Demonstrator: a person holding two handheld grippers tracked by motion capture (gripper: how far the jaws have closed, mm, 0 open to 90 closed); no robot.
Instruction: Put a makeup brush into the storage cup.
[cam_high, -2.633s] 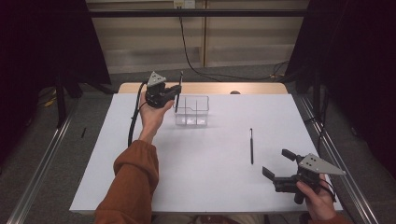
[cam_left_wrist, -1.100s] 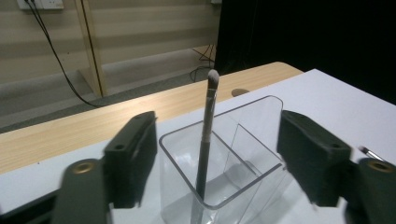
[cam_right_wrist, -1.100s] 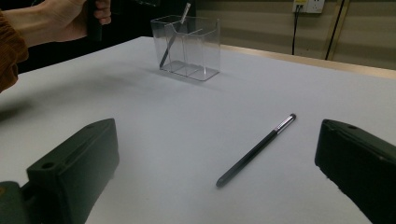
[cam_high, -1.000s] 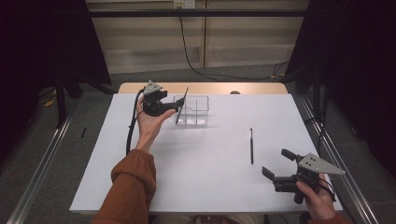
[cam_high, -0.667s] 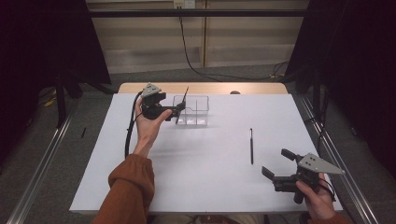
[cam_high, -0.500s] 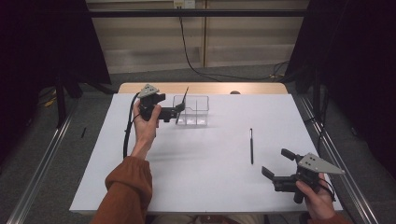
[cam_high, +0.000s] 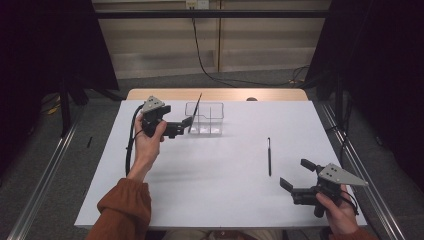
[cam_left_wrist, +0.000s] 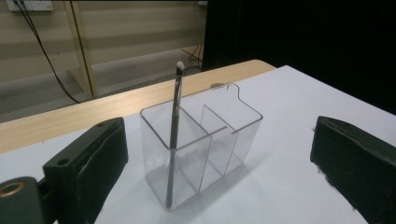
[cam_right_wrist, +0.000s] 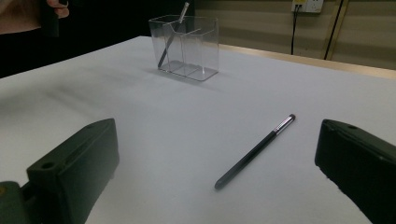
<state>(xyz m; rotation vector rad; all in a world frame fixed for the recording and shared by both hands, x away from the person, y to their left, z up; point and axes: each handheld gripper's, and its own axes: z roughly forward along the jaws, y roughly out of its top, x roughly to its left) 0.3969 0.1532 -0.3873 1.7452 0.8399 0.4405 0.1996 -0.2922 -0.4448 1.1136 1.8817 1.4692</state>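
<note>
The left gripper (cam_high: 186, 123) fingers have just been opening, nothing between them. The brush (cam_left_wrist: 173, 135) leans in the clear organizer (cam_left_wrist: 219, 140), just ahead of the fingers.

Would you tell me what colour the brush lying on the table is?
Black brush, silver band near its tip; right gripper view.
</note>
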